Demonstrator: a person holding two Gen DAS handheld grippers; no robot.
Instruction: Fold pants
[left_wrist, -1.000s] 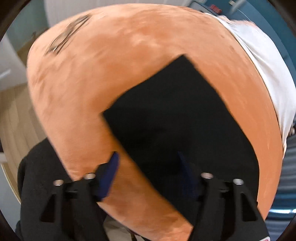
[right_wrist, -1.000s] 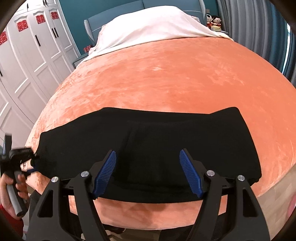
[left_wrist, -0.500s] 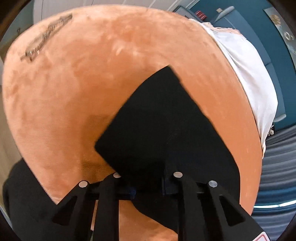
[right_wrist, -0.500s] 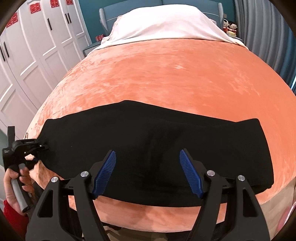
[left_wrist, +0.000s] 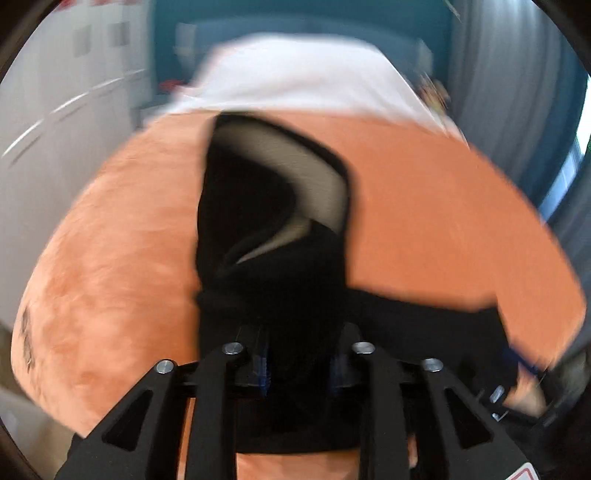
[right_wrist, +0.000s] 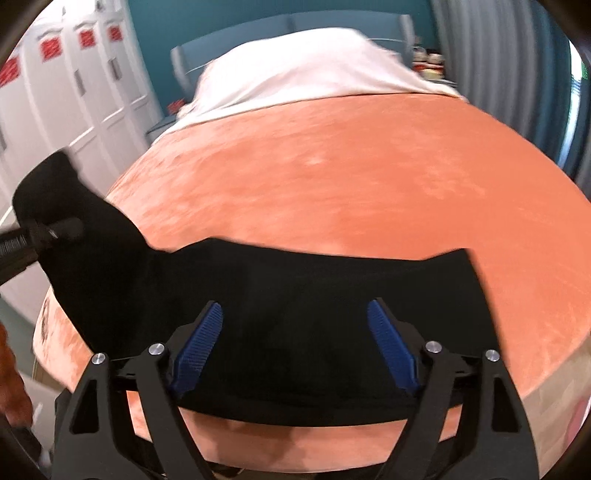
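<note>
Black pants (right_wrist: 314, 288) lie across the near part of an orange bed cover (right_wrist: 332, 166). Their left end is raised off the bed and hangs bunched from my left gripper (left_wrist: 299, 354). Its jaws are opening a little, with thick black fabric (left_wrist: 269, 206) still filling the gap and pressed between the pads. The right wrist view shows that gripper (right_wrist: 55, 232) at the far left, holding the lifted end. My right gripper (right_wrist: 295, 332) hovers over the pants' near edge. Its jaws are opening wide, and the blue pads (right_wrist: 199, 339) grip nothing.
A white duvet (right_wrist: 306, 70) covers the head of the bed against a teal headboard. White wardrobe doors (right_wrist: 74, 92) stand on the left and grey curtains (right_wrist: 498, 55) on the right. A hand (left_wrist: 528, 391) holds the right gripper at the bed's near edge.
The left gripper closed on the pants' left end, then lifted it and swung it over the bed while rolling. The right gripper's jaws spread wider and it barely shifted.
</note>
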